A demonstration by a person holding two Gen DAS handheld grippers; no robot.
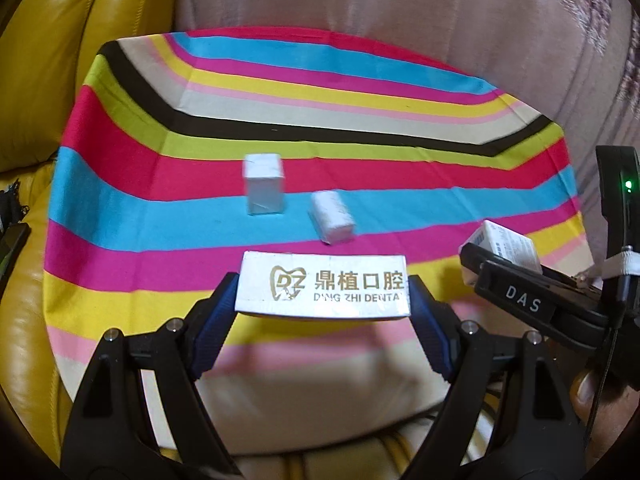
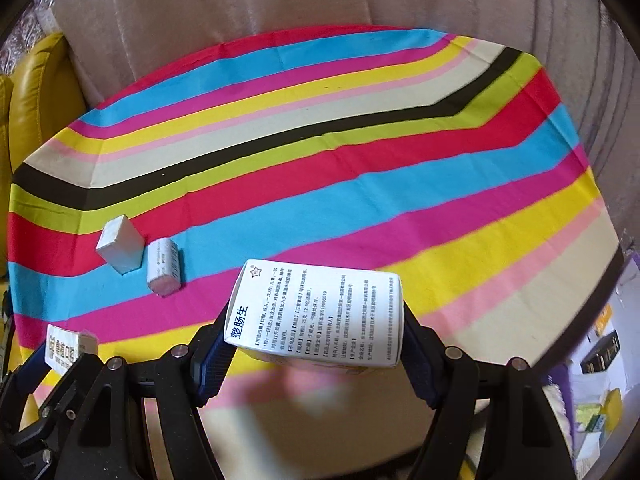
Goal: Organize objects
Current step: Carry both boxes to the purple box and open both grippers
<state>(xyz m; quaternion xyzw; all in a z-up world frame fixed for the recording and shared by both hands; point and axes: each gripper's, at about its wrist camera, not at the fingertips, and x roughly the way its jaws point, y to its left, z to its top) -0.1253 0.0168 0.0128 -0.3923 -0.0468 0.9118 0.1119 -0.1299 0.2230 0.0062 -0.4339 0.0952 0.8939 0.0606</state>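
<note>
My left gripper (image 1: pixel 322 298) is shut on a white dental box (image 1: pixel 322 285) with gold lettering, held above the striped cloth (image 1: pixel 160 184). My right gripper (image 2: pixel 316 320) is shut on a white medicine box (image 2: pixel 316 312) with blue and black print. In the left wrist view the right gripper (image 1: pixel 516 276) and its medicine box (image 1: pixel 508 244) show at the right. In the right wrist view the dental box (image 2: pixel 64 346) shows at the lower left. A small white box (image 1: pixel 264 189) stands upright on the cloth, and another small white box (image 1: pixel 333 217) lies beside it; both also show in the right wrist view (image 2: pixel 119 245) (image 2: pixel 163 267).
The striped cloth (image 2: pixel 360 160) covers a sofa seat with a pinkish-grey backrest (image 1: pixel 400 8) behind it. A yellow leather armrest (image 1: pixel 44 60) rises at the left. Boxes and clutter (image 2: pixel 600 360) lie past the cloth's right edge.
</note>
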